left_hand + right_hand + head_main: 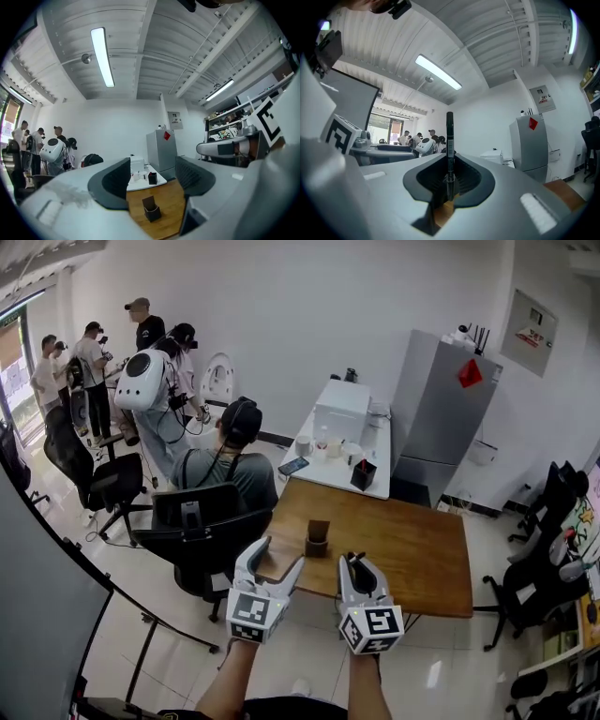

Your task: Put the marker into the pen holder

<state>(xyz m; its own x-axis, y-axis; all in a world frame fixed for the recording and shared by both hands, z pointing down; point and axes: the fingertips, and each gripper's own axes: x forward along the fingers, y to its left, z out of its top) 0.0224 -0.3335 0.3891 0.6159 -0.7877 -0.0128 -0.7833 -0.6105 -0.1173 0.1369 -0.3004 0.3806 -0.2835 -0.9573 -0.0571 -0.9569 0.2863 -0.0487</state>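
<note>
Both grippers are held level at the near edge of the wooden table (412, 549), facing the pen holder (318, 540) standing ahead of them. The left gripper (278, 557) is spread and empty. The right gripper (356, 563) pinches the marker (449, 140) upright, likely so it can drop straight into the holder.

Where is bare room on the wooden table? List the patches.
The wooden table is bare right of the pen holder, out to its right edge, and behind it up to the white table. The white table is crowded.
</note>
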